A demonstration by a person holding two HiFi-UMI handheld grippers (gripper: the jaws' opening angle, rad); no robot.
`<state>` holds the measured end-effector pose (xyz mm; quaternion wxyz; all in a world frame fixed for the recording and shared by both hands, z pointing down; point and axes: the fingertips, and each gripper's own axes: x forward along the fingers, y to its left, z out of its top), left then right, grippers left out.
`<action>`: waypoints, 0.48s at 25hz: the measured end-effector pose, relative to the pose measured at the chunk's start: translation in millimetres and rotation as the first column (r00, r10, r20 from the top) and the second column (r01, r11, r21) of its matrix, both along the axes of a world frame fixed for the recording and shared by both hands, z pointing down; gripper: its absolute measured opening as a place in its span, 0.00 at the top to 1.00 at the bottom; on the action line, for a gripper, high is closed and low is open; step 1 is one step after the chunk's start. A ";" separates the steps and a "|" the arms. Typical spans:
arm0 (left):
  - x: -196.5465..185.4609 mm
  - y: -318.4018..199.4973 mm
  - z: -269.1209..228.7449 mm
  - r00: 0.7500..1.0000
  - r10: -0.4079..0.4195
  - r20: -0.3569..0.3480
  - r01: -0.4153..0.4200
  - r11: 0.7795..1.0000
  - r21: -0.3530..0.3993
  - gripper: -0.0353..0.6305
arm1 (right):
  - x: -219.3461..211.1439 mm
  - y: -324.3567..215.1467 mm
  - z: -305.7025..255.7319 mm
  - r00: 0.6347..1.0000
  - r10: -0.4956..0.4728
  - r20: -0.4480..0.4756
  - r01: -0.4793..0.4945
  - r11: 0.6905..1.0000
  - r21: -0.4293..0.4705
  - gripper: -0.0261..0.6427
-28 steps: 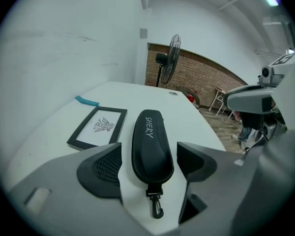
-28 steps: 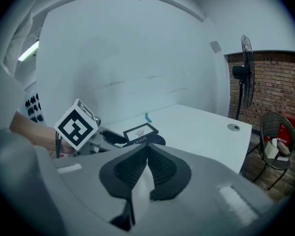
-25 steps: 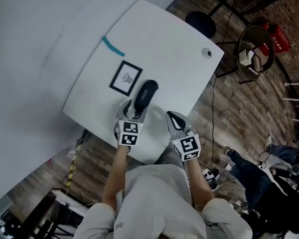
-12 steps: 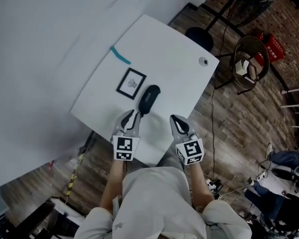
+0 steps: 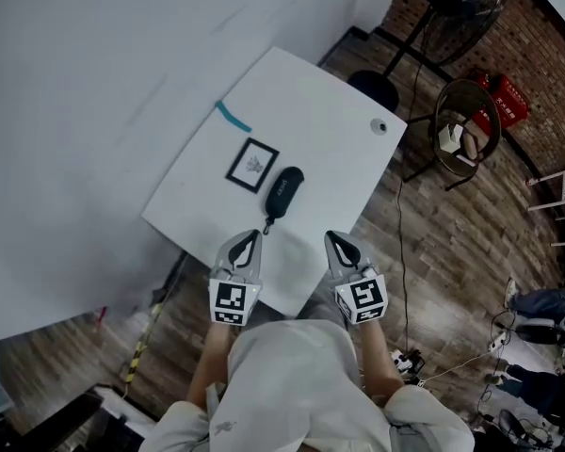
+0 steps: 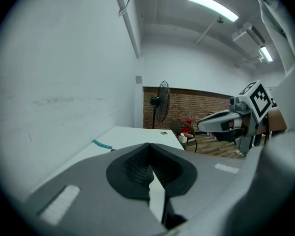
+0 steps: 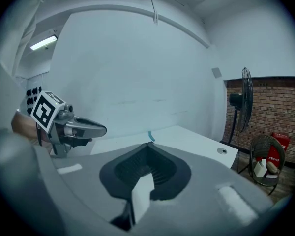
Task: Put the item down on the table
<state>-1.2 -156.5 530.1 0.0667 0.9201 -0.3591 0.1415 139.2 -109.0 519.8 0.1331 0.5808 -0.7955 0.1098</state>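
The item, a black oblong case (image 5: 282, 191), lies flat on the white table (image 5: 330, 111), beside a small black-framed picture (image 5: 252, 166). My left gripper (image 5: 254, 237) hovers over the table's near edge, a short way back from the case, shut with nothing between its jaws. In the left gripper view its jaws (image 6: 149, 146) meet at the tips and hide the case. My right gripper (image 5: 334, 237) hangs level with it to the right, also shut and empty. In the right gripper view its closed tips (image 7: 148, 144) point across the table.
A teal strip (image 5: 233, 117) lies at the table's far left, and a cable grommet (image 5: 378, 127) near the right corner. A white wall (image 5: 85, 111) runs along the left. A standing fan (image 5: 461, 3), a round chair (image 5: 466, 125) and a red crate (image 5: 508, 102) stand on the wooden floor to the right.
My left gripper has let go of the black case, drawn back toward the near edge and shut. The case stays on the table. The right gripper has pulled back slightly.
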 end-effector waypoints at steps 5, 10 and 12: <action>-1.3 9.7 -2.6 1.000 0.014 -0.002 -0.014 1.000 0.009 0.92 | -3.3 8.7 -5.9 1.000 0.007 -0.004 -0.007 1.000 0.014 0.95; -0.6 14.3 -4.4 1.000 0.017 -0.011 -0.017 1.000 0.017 0.92 | -5.6 14.0 -7.4 1.000 0.009 -0.008 -0.009 1.000 0.018 0.95; -0.3 15.1 -6.1 1.000 0.016 -0.016 -0.016 1.000 0.019 0.92 | -6.5 14.9 -8.9 1.000 0.008 -0.009 -0.008 1.000 0.021 0.95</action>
